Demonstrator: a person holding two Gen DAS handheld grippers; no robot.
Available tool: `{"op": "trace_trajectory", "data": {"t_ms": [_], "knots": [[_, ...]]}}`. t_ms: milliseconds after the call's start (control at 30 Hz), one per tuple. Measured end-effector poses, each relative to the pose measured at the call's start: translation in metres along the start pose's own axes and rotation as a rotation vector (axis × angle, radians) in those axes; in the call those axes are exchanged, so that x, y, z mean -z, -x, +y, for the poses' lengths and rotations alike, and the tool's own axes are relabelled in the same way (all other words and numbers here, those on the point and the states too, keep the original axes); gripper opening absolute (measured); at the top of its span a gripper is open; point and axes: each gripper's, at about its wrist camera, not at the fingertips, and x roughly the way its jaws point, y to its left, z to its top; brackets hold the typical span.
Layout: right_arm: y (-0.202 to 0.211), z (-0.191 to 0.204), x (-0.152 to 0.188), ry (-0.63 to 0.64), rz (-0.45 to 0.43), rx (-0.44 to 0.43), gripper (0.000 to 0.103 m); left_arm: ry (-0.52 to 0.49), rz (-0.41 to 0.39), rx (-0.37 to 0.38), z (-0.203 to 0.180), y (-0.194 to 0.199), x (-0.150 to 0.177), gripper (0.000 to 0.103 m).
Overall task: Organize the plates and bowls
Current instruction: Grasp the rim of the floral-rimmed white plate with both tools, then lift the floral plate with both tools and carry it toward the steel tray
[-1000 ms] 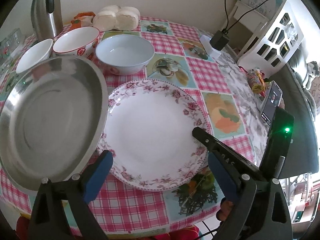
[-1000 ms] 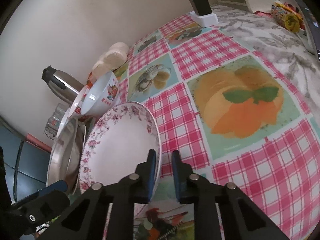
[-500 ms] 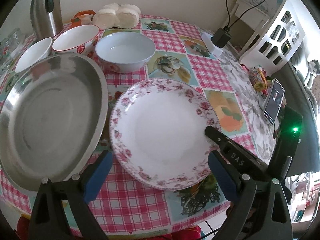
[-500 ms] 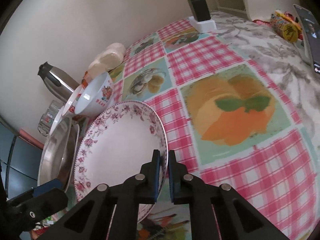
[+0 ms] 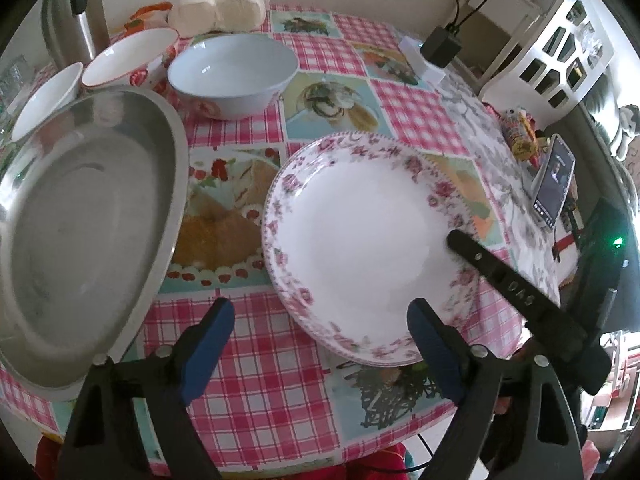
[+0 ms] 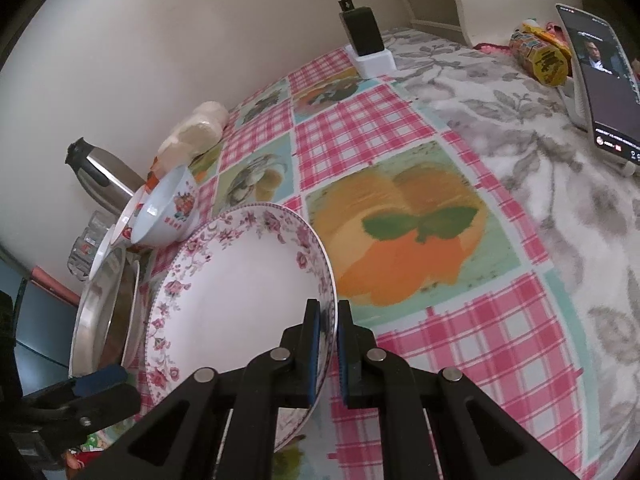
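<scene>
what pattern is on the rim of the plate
Pink roses on white around the plate rim, clearest in the left wrist view.

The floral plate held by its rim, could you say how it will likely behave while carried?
The floral plate looks glazed and rigid, so probably slippery and breakable. The right gripper pinches only one edge, so it may sag or pivot.

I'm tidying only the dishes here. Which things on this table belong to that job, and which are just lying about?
Job: flowered plate, metal tray, blue bowl, red-rimmed bowl, small white bowl.
Lying about: flask, phone, charger, buns, snack packet.
</scene>
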Motion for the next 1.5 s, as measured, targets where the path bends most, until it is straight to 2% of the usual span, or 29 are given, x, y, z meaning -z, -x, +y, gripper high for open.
{"op": "trace_trajectory", "data": {"t_ms": [200, 267, 400, 467, 567, 700, 800, 1100, 1267, 1500], "knots": [[0.001, -0.006, -0.005, -0.002, 0.006, -0.002, 0.008, 0.022, 0.021, -0.015, 0.002, -0.012, -0.006, 0.087], [0.0, -0.008, -0.006, -0.008, 0.007, -0.007, 0.008, 0.017, 0.026, -0.025, 0.0, -0.016, -0.009, 0.081], [0.0, -0.009, -0.007, -0.007, 0.008, -0.011, 0.009, -0.021, 0.033, -0.045, -0.008, -0.024, -0.014, 0.077], [-0.001, -0.009, -0.007, -0.002, 0.01, -0.012, 0.009, -0.024, 0.038, -0.036, -0.009, -0.029, -0.017, 0.07], [0.0, -0.009, -0.008, -0.001, 0.011, -0.011, 0.009, 0.003, 0.063, 0.017, -0.006, -0.036, -0.021, 0.057], [-0.001, -0.009, -0.009, 0.002, 0.011, -0.011, 0.009, 0.028, 0.072, 0.022, -0.003, -0.039, -0.022, 0.056], [-0.002, -0.01, -0.01, 0.003, 0.012, -0.009, 0.009, 0.045, 0.074, 0.063, -0.001, -0.038, -0.022, 0.056], [-0.002, -0.011, -0.011, -0.007, 0.014, -0.012, 0.011, 0.077, 0.085, 0.104, 0.003, -0.036, -0.023, 0.052], [-0.002, -0.012, -0.011, -0.011, 0.015, -0.016, 0.011, 0.041, 0.076, 0.063, -0.002, -0.022, -0.02, 0.052], [-0.001, -0.014, -0.01, -0.019, 0.009, -0.028, 0.011, 0.075, 0.09, 0.074, 0.002, -0.018, -0.017, 0.052]]}}
